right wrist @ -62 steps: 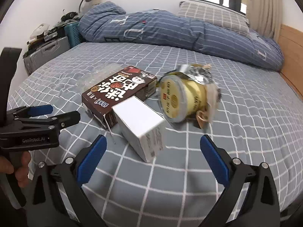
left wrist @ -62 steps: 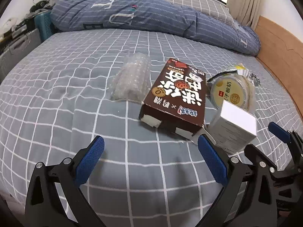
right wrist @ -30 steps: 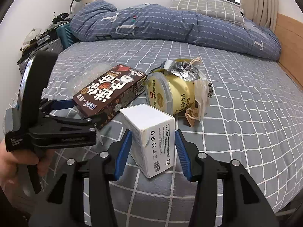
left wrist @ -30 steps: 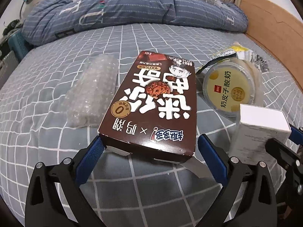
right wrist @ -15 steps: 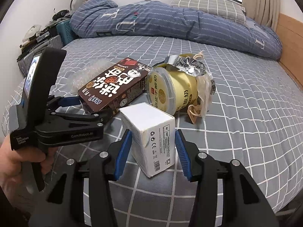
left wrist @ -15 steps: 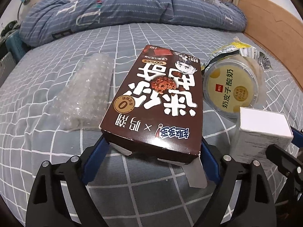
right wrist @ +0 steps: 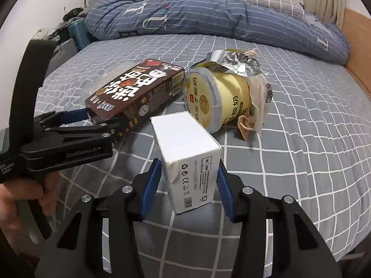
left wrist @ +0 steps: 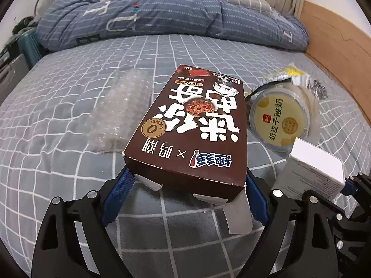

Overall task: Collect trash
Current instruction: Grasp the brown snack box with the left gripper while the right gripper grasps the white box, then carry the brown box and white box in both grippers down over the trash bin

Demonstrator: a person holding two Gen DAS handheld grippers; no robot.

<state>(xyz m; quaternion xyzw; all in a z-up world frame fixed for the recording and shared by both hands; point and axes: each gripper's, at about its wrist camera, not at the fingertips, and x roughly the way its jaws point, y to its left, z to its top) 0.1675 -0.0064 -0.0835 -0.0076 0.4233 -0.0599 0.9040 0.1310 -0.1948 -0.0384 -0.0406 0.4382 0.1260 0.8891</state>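
While your left gripper [left wrist: 187, 199] clamps one brown box [left wrist: 192, 127], one bubble wrap roll [left wrist: 120, 111] and one yogurt tub [left wrist: 281, 118] lie beside it on the bed [left wrist: 58, 166]. Your right gripper [right wrist: 187, 186] squeezes one white box [right wrist: 187, 155].

right gripper [right wrist: 187, 180] clamping white box [right wrist: 189, 155], left gripper [right wrist: 102, 119] clamping brown carton [right wrist: 134, 92]

Four pieces of trash lie on the bed [left wrist: 58, 162]: one brown snack box [left wrist: 192, 129], one white carton [right wrist: 187, 155], one yellow cup [right wrist: 220, 97] (foil lid peeled), one bubble-wrap roll [left wrist: 120, 111]. Two grippers.
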